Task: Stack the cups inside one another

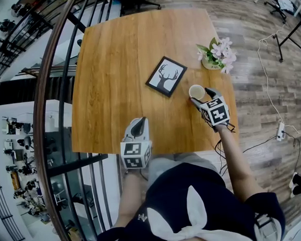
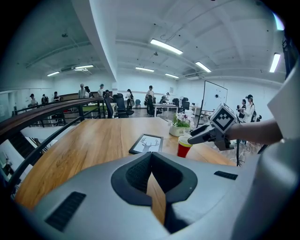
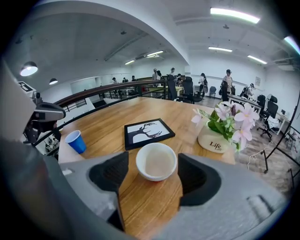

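**A:** What is the right gripper (image 1: 203, 97) doing?

**B:** It is standing with its jaws wide apart, one on each side of the red cup (image 3: 156, 161). They are sitting close to the rim but, as far as I can tell, not squeezing it. The cup is resting upright on the table (image 1: 112, 69), just beside the deer picture (image 1: 166, 76), on the side facing the flower pot (image 3: 216, 140).

**A:** And the left gripper (image 2: 151, 164)?

**B:** Its jaws are meeting at the tips and gripping nothing, with only bare wood showing in the wedge behind them. It is hovering over the table edge nearest the person, well apart from the deer picture.

**A:** Where is the other cup sitting?

**B:** The blue cup (image 3: 75, 141) is standing upright on the side of the deer picture away from the flower pot, near that same edge and close below the left gripper. Only the right gripper view is showing it. In the head view the left gripper is probably covering it.

**A:** So how far is the stacking getting?

**B:** I'd say it is only starting. Nothing is nested, and the two cups are standing well apart. A grasp on the red cup is being lined up. Closing on it, lifting it, carrying it past the deer picture and lowering it into the blue cup are all waiting to be done.
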A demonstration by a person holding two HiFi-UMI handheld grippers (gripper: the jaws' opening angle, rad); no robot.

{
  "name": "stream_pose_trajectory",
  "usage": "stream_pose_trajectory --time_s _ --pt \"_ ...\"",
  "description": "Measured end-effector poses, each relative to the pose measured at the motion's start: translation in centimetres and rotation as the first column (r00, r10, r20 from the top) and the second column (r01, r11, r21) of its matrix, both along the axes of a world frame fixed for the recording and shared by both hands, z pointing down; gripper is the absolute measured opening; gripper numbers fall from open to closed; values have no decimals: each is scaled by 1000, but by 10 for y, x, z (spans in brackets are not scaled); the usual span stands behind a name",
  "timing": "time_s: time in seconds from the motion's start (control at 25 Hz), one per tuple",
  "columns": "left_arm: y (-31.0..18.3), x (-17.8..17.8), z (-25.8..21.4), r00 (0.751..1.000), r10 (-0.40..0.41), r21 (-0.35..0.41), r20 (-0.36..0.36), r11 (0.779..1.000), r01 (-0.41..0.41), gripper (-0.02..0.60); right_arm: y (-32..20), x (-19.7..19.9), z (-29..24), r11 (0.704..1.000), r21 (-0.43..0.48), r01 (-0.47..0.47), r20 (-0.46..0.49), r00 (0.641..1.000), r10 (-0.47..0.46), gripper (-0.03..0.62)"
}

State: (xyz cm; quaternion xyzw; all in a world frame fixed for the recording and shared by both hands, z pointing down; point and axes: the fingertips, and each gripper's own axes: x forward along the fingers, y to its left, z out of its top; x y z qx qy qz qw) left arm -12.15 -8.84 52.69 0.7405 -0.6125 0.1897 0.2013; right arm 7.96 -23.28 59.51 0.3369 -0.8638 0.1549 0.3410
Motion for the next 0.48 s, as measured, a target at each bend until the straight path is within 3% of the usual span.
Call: stream_pose_trajectory --time_s 0.48 --pt "0 2 -1 1000 -1 4 -4 1000 1 18 7 2 -9 1000 23 3 9 1000 -3 337"
